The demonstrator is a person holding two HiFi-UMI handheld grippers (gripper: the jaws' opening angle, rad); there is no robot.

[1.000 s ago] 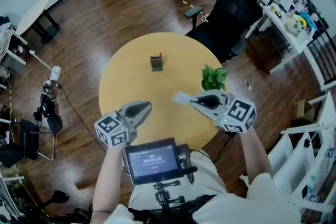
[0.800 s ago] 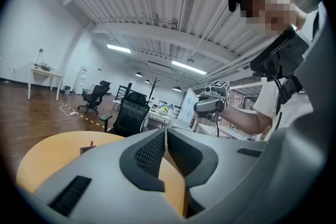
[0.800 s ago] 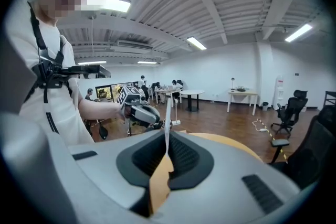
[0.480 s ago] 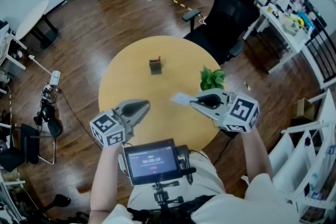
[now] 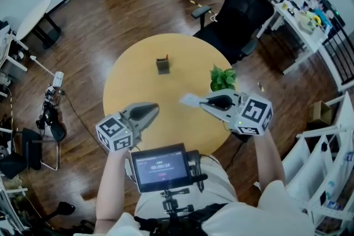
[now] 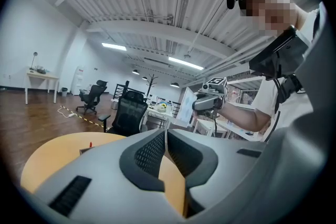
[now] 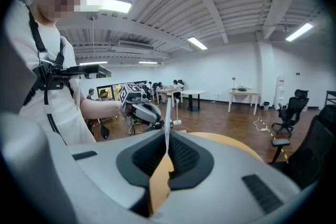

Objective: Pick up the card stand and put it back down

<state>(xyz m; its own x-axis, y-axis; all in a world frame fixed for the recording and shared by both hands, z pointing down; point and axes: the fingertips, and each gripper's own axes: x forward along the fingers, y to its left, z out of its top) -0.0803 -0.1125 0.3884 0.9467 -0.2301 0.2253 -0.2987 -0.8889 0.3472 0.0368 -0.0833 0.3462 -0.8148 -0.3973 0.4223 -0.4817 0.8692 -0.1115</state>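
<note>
The card stand (image 5: 162,65), a small dark block with a red tip, stands on the round yellow table (image 5: 133,77) towards its far side. No gripper touches it. My right gripper (image 5: 203,104) hovers over the table's near right part, shut on a thin white card (image 5: 189,100) that sticks out to the left. In the right gripper view the card (image 7: 167,118) shows edge-on between the jaws of that gripper (image 7: 167,136). My left gripper (image 5: 154,109) hangs over the near left part, jaws together with nothing in them, as its own view shows (image 6: 166,131).
A small green potted plant (image 5: 223,78) stands near the table's right edge, just beyond the right gripper. A black office chair (image 5: 243,14) is behind the table. A screen rig (image 5: 160,167) sits at my chest. Wooden floor surrounds the table.
Both grippers stay almost where they were. The view has shifted a little, and the card is still held in the right gripper.
</note>
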